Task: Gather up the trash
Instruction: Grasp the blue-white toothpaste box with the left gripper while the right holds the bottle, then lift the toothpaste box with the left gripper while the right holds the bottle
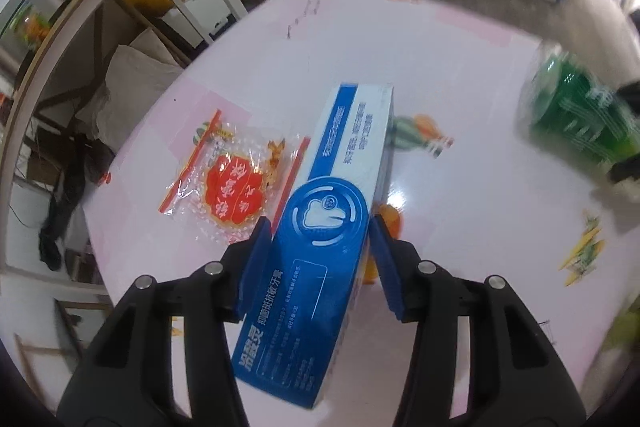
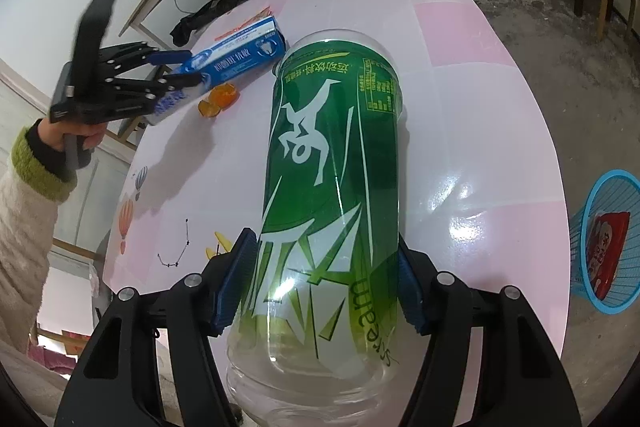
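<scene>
Left wrist view: our left hand-held gripper (image 1: pixel 316 259) clamps a blue-white toothpaste box (image 1: pixel 320 227); the right hand-held gripper (image 2: pixel 326 283) grips a green-labelled clear bottle (image 2: pixel 332 187).

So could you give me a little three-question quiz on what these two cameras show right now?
1. True or false: the left gripper has the toothpaste box between its jaws.
2. What is the right gripper closed on? A) a cup B) the green-labelled bottle C) a newspaper
3. Fill in: the blue ___ stands on the floor beside the table.

Key: 1 true; 2 B; 3 basket.
</scene>
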A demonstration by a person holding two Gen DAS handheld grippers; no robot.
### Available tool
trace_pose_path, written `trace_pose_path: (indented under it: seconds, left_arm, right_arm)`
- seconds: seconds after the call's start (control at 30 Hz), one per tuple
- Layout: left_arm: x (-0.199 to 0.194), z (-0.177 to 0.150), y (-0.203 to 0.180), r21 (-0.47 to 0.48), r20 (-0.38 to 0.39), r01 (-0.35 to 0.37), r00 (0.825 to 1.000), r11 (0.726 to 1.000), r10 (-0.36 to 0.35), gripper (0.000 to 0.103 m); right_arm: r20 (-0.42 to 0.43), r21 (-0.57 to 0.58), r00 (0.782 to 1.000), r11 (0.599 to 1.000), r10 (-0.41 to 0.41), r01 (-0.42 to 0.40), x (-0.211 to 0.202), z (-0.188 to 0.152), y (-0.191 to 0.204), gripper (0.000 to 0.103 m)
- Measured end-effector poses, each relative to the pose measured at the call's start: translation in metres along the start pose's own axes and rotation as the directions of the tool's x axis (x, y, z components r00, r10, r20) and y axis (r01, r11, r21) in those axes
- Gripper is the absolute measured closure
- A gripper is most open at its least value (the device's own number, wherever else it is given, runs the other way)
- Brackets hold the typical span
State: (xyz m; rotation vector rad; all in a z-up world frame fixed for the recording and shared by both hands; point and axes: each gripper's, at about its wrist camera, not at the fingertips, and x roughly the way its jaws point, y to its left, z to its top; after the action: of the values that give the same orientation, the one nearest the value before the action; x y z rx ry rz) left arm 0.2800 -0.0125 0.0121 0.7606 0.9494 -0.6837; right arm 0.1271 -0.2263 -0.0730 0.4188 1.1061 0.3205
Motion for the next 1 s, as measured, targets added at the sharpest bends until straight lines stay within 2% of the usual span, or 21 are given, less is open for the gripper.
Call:
trace_pose_path:
  seconds: [0.17,0.3,0.4,0.5,0.53,0.6,0.63,0.67,0.73,0.8,0.93,1.0]
  left_arm:
    - [-0.026,-0.007,0.011,-0.137,0.078,0.033,0.997,0.99,-0.022,0.056]
    - [-0.052,-0.026,0.022,-0.295,0.142,0.07,0.989,0.953,-0.029,0.056]
    - [-0.072,-0.058,0.025,-0.454,0.185,0.13,0.982,0.882,-0.05,0.056]
    - [-0.084,-0.107,0.015,-0.62,0.193,0.143,0.981,0.771,-0.027,0.056]
    - [-0.085,-0.12,0.01,-0.657,0.187,0.136,0.982,0.742,-0.015,0.056]
    - [-0.089,-0.155,-0.005,-0.746,0.187,0.131,0.982,0.652,0.017,0.056]
    - [-0.088,-0.166,-0.01,-0.774,0.179,0.122,0.983,0.622,0.031,0.056]
    - [-0.087,-0.182,-0.019,-0.811,0.158,0.098,0.986,0.577,0.056,0.056]
    - [-0.084,-0.2,-0.032,-0.846,0.144,0.084,0.987,0.527,0.074,0.056]
    - [-0.079,-0.211,-0.045,-0.865,0.133,0.084,0.989,0.495,0.065,0.055]
    - [-0.072,-0.215,-0.062,-0.873,0.114,0.07,0.991,0.483,0.063,0.054]
    - [-0.07,-0.215,-0.067,-0.876,0.126,0.087,0.991,0.475,0.051,0.054]
  right_arm:
    - [0.006,-0.008,1.0,1.0,-0.004,0.004,0.001,-0.001,0.001,0.04]
    - [0.014,-0.007,1.0,1.0,0.004,-0.004,0.0,-0.005,0.0,0.04]
    - [0.019,-0.001,1.0,1.0,0.011,-0.011,-0.001,-0.006,-0.002,0.04]
    - [0.02,-0.001,1.0,1.0,0.009,-0.009,-0.001,-0.007,-0.004,0.04]
    - [0.019,-0.003,1.0,1.0,0.007,-0.007,-0.001,-0.008,-0.004,0.04]
    - [0.019,-0.005,1.0,1.0,0.003,-0.003,-0.002,-0.008,-0.004,0.04]
    - [0.018,-0.005,1.0,1.0,0.002,-0.002,-0.002,-0.008,-0.003,0.04]
    - [0.017,-0.005,1.0,1.0,0.0,0.0,-0.002,-0.008,-0.003,0.04]
    - [0.013,-0.005,1.0,1.0,-0.007,0.007,-0.002,-0.008,-0.003,0.04]
    - [0.007,-0.004,1.0,1.0,-0.016,0.016,-0.002,-0.006,-0.001,0.04]
    - [0.001,0.007,0.999,0.999,-0.034,0.034,-0.001,-0.005,0.001,0.04]
    - [-0.004,0.024,0.999,0.999,-0.035,0.035,-0.001,-0.004,0.0,0.04]
